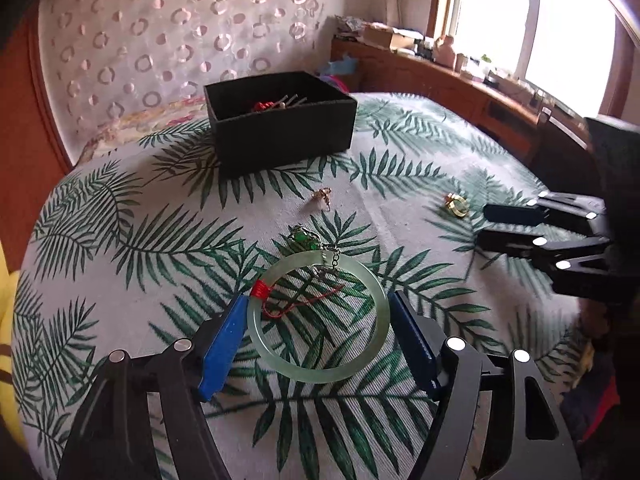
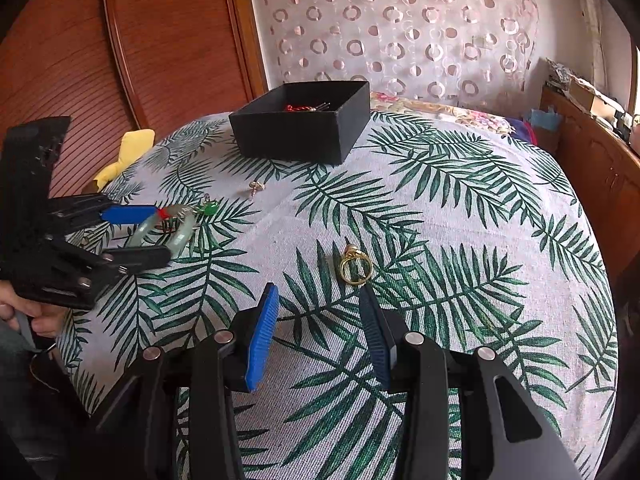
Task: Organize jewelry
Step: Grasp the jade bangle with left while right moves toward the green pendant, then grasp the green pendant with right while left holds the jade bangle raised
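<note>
While the left gripper (image 1: 318, 344) stands around the pale green jade bangle (image 1: 318, 316), its blue fingers (image 1: 222, 350) flank the ring on both sides; the left one seems to touch the rim near the red thread (image 1: 262, 291), the right one is just beside it, so the grip is not yet firm. The bangle lies flat on the leaf-print tabletop (image 1: 120, 240), with a green pendant on a chain (image 1: 306, 238) touching its far edge. To do this step well, I think the fingers should close slowly and evenly, because the smooth rim can slip out, and the chain may be dragged along. The black box (image 1: 280, 128) waits farther back. The right gripper (image 2: 316, 340) hovers half open and empty, just before the gold ring (image 2: 355, 267).
</note>
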A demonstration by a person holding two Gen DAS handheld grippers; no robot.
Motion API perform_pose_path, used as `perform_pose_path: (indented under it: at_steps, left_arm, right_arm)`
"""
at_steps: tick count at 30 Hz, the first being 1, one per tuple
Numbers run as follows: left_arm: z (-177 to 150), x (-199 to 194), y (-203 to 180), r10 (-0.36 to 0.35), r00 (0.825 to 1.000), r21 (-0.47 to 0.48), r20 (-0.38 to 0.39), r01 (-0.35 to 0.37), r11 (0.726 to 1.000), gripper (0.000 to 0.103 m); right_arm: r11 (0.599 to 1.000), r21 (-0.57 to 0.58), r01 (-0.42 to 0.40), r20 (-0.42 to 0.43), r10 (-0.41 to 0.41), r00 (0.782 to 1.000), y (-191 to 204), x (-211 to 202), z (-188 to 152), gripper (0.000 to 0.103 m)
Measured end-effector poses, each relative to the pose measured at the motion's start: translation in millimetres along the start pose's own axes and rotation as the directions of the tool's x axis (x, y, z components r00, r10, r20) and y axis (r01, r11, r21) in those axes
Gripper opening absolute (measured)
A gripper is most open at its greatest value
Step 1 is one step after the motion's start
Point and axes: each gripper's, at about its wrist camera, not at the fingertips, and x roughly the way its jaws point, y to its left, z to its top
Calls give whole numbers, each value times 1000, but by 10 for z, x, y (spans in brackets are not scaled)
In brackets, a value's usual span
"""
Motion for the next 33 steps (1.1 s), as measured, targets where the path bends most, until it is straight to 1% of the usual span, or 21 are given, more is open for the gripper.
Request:
perform_pose_path:
  at_steps: [3,9,15,18,22,24,25,28,29,33]
  left_arm:
    - [-4,-141,45,-27,999,-23,35,28,999,69]
    - [57,-342,41,-29,996,-19,88,31,999,69]
    - [74,-455,59,-19,994,-13,108,21,1000,69]
    - [70,-522,100,1,992,-17,123,1,1000,69]
    - [38,-614,218,23,990,-38,139,-18,999,69]
    - [13,-632,272,37,989,-49,141,-30,998,69]
    - [-5,-647,307,44,989,-57,142,-36,998,69]
    - [-45,-679,405,64,987,-77,145,-53,996,69]
    - [-58,-687,433,68,987,-82,146,-56,995,69]
    - [-102,-720,552,82,986,-106,147,-66,992,69]
  right_arm:
    - [1000,-6,5,-4,-5,1000,16,9,1,44]
    - [1000,-19,19,-5,-19,1000,43,15,12,44]
    - [998,-58,-19,-1,19,1000,201,44,114,44]
    - [996,-85,-34,1,34,999,318,78,206,44]
    - [989,-123,-78,-12,77,997,506,185,330,44]
    - [984,-150,-101,-22,99,995,626,256,382,40]
    - [980,-161,-119,-29,116,993,692,297,405,32]
    - [963,-187,-194,-53,187,981,857,403,474,22]
    - [956,-201,-216,-66,207,976,918,454,503,21]
    - [941,-238,-240,-92,224,970,1073,545,581,21]
